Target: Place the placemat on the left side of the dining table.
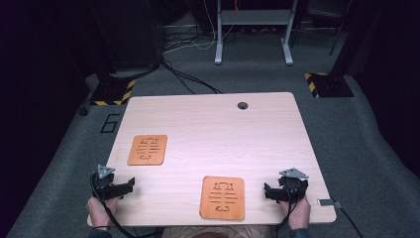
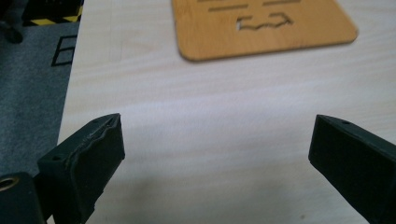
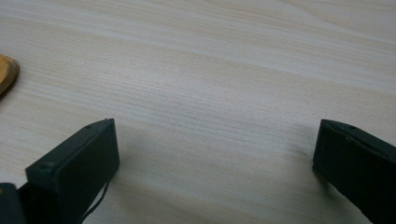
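Two flat orange wooden boards with cut-out slots lie on the pale wooden table [image 1: 208, 129]. One board [image 1: 147, 149] is at the left, the other [image 1: 222, 197] near the front edge in the middle. My left gripper [image 1: 128, 184] rests at the front left corner, held by a hand, below the left board. Its jaws stand wide open [image 2: 217, 149] over bare tabletop, with that board [image 2: 261, 28] a short way ahead. My right gripper [image 1: 267, 191] sits at the front right, just right of the middle board, open [image 3: 217, 154] and holding nothing. That board's rim [image 3: 7, 74] shows at the left edge.
A round cable hole [image 1: 242, 105] lies near the table's far edge. A small grey clip [image 1: 329, 203] sticks out at the front right corner. Grey carpet surrounds the table, with yellow-and-black striped stand bases [image 1: 113, 92] [image 1: 328, 84] and cables [image 1: 188, 79] beyond it.
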Available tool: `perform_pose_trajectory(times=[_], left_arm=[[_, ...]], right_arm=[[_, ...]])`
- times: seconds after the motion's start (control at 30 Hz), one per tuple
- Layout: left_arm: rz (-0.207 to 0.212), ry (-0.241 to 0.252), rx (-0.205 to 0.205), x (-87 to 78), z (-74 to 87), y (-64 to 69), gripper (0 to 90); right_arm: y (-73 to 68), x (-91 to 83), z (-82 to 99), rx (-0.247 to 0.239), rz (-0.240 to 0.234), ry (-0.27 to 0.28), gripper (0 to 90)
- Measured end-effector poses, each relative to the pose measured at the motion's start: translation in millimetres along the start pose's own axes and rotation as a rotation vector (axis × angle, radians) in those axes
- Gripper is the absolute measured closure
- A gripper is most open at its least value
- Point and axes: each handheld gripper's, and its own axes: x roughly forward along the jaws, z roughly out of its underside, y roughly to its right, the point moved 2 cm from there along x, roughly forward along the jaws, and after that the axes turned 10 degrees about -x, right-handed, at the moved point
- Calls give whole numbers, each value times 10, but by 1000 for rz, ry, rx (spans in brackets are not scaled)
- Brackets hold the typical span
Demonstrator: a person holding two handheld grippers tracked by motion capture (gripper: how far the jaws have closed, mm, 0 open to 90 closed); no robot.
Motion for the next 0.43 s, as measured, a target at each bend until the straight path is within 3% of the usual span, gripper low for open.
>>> perform_pose_trajectory(times=[0.07,0.43], left_arm=[[-14,-20,12,55,90,-30,27],[9,-30,-4,74,82,-58,12]], right_arm=[[0,1,0,-1,0,1,0],[-1,3,-1,-5,1,3,0]])
